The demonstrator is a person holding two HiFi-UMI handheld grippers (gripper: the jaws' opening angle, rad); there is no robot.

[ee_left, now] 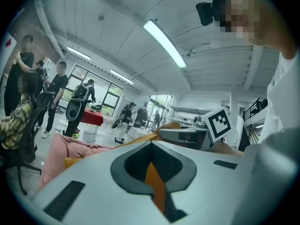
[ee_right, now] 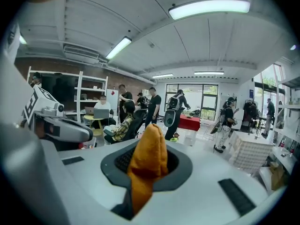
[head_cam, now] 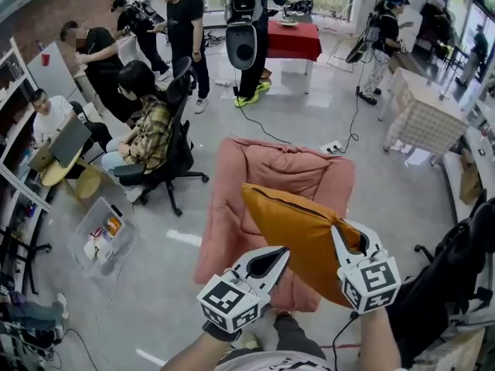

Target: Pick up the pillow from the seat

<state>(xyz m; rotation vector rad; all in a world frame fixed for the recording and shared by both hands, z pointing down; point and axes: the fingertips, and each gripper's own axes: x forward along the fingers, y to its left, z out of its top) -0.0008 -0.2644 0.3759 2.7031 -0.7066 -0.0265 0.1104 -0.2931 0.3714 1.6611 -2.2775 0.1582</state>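
The orange pillow [head_cam: 298,234] hangs tilted above the pink cushioned seat [head_cam: 263,176], lifted off it. My left gripper [head_cam: 272,260] is shut on the pillow's near lower edge; in the left gripper view a strip of orange fabric [ee_left: 156,184] sits pinched between the jaws. My right gripper [head_cam: 343,238] is shut on the pillow's right side, and in the right gripper view a bunched fold of pillow [ee_right: 146,161] stands up between the jaws. The pink seat [ee_left: 70,149] shows low at the left of the left gripper view.
A person sits on a black office chair [head_cam: 166,149] left of the seat. A clear plastic box [head_cam: 104,234] lies on the floor. A red table [head_cam: 294,41] and a robot [head_cam: 244,29] stand behind. A checked table [head_cam: 425,114] is at right, a black chair [head_cam: 452,284] near right.
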